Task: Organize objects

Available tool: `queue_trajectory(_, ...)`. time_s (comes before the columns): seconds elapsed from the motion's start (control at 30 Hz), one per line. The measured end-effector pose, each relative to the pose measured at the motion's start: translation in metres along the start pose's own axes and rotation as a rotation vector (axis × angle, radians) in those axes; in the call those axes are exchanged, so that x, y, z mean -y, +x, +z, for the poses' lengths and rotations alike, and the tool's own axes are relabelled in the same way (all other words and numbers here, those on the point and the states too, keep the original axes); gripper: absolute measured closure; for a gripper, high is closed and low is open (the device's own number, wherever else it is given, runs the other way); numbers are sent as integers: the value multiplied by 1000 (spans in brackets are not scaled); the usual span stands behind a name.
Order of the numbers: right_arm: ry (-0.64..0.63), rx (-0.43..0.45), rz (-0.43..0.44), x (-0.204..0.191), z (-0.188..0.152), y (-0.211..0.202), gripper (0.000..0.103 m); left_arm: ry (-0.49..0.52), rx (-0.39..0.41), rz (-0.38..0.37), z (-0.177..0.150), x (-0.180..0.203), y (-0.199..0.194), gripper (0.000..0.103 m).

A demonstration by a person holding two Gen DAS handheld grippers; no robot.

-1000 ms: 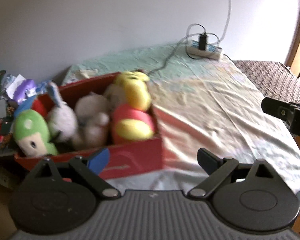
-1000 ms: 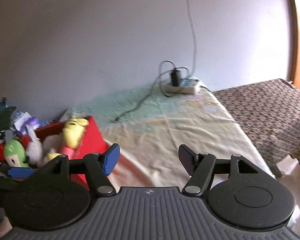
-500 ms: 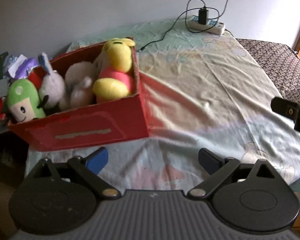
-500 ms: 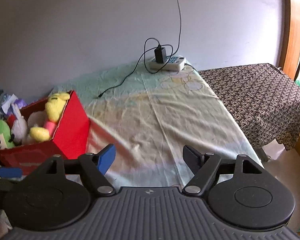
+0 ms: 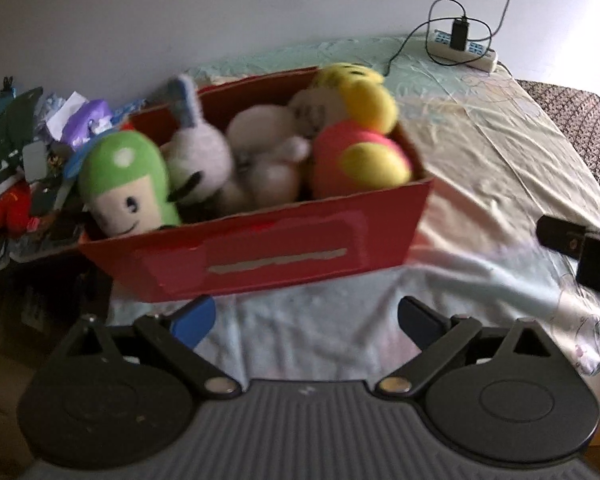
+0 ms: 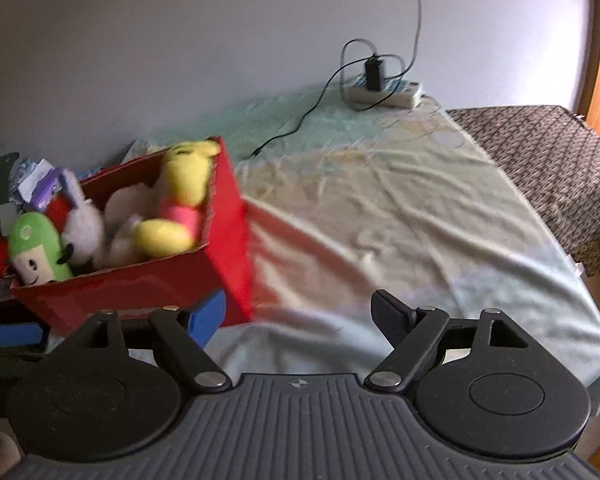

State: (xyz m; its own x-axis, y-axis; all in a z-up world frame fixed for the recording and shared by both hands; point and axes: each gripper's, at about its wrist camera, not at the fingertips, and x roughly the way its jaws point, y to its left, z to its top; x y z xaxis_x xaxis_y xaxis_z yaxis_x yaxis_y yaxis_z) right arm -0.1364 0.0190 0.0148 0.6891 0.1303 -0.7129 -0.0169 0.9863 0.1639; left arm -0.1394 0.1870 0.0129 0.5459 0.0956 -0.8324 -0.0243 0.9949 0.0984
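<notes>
A red cardboard box (image 5: 284,256) (image 6: 140,292) stands on the left part of the pale sheet (image 6: 380,208). Inside it are a yellow bear in a pink shirt (image 5: 360,136) (image 6: 184,184), a green-capped plush (image 5: 124,184) (image 6: 36,244) and white plush animals (image 5: 198,164). My left gripper (image 5: 305,316) is open and empty, just in front of the box's long near wall. My right gripper (image 6: 298,312) hovers by the box's near right corner; its jaws are opening with nothing between them. It also shows at the right edge of the left wrist view as my right gripper (image 5: 580,248).
A white power strip (image 5: 464,48) (image 6: 384,92) with a plugged charger and cables lies at the far end by the wall. A pile of toys and papers (image 5: 28,152) crowds the left of the box. A brown patterned cloth (image 6: 540,152) covers the surface to the right.
Both views have closed in on the red box, which now sits larger and nearer the fingertips than half a second ago. The right jaws have spread wider.
</notes>
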Motion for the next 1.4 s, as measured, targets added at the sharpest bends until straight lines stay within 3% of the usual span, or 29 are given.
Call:
queue_trajectory(0.3,-74,-17,4,-29,8,-3,19,24,17,2,1,-33,-3,4)
queue_trajectory(0.67,-232,-55,111,-35,28,5,17,-124,-22,106,12,-41,-2,4)
queue_trajectory(0.87,-231,-56,177,-34,42,7,17,-151,-28,157,12,-35,-3,4)
queue_trajectory(1.0,-263,10,155,-39,50,8,17,-156,-8,169,22,-33,-8,4)
queue_trajectory(1.13,-234,-42,169,-45,65,18,17,-161,6,186,32,-39,-9,4)
queue_trajectory(1.3,-227,2,145,-63,71,23,17,-149,12,186,47,-53,-9,4)
queue_trajectory(1.4,-189,-28,139,-73,72,33,17,-121,24,181,53,-62,-1,4)
